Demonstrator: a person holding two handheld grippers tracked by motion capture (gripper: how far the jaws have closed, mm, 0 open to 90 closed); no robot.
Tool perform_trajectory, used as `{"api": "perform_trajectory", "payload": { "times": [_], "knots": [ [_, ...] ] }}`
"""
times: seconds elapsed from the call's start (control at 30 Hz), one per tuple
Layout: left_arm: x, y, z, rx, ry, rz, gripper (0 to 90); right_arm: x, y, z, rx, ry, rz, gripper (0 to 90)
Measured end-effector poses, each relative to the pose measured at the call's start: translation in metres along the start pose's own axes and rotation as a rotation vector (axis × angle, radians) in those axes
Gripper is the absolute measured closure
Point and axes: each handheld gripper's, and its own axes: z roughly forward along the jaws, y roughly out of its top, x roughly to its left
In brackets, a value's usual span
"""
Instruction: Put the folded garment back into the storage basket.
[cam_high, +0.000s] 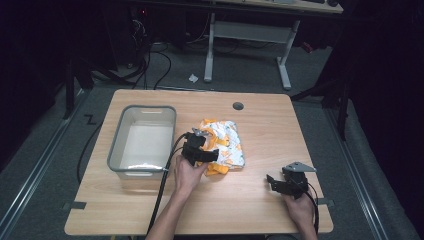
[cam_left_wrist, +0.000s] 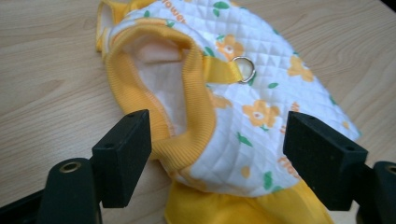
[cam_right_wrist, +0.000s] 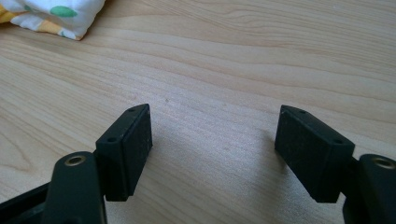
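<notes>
Two grippers work one table (cam_high: 260, 210): left gripper (cam_high: 200, 150), its jaws spread wide and holding nothing, straddles the yellow ribbed hem of one quilted flowered garment (cam_high: 225, 142) lying mid-table; one metal ring (cam_left_wrist: 243, 69) sits on its yellow strap. Right gripper (cam_high: 282, 185), near the front right corner, is equally wide open over bare wood, empty. One grey tub (cam_high: 120, 145) stands by the left edge.

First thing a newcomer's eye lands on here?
The quilted yellow-and-white flowered garment at mid-table, with the left gripper open around its ribbed yellow edge. Next, the grey bin to its left. The right gripper sits open over bare wood near the table's front right.
</notes>
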Motion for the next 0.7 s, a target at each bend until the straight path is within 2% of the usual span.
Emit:
{"api": "perform_trajectory", "payload": {
  "times": [0.37,0.53,0.63,0.7],
  "knots": [
    [0.011,0.014,0.025,0.029,0.039,-0.027,22.8,0.000,0.000,0.000,0.000,0.000,-0.001,27.7],
    [0.017,0.012,0.039,0.046,0.047,-0.058,23.6,0.000,0.000,0.000,0.000,0.000,0.000,27.6],
    [0.017,0.010,0.045,0.054,0.060,-0.039,24.5,0.000,0.000,0.000,0.001,0.000,-0.001,27.7],
    [0.018,0.009,0.048,0.057,0.062,-0.044,25.6,0.000,0.000,0.000,0.001,0.000,-0.001,27.7]
  ]
}}
